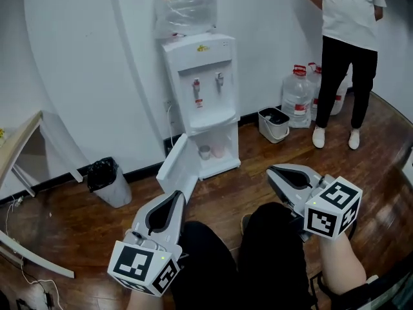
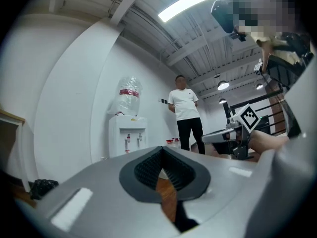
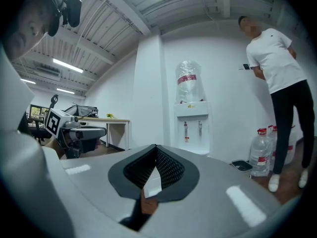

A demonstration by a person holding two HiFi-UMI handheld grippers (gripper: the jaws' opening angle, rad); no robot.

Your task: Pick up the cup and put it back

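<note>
Wood floor (image 1: 227, 190) between open dispenser door (image 1: 175, 168) and right gripper (image 1: 271, 172)

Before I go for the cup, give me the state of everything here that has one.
left gripper: shut, empty.
right gripper: shut, empty.
dispenser door: swung open.
cups: upright in the open lower compartment, untouched.
water bottle: inverted on top of the dispenser.
trash bin: no lid, lined with a black bag.
</note>
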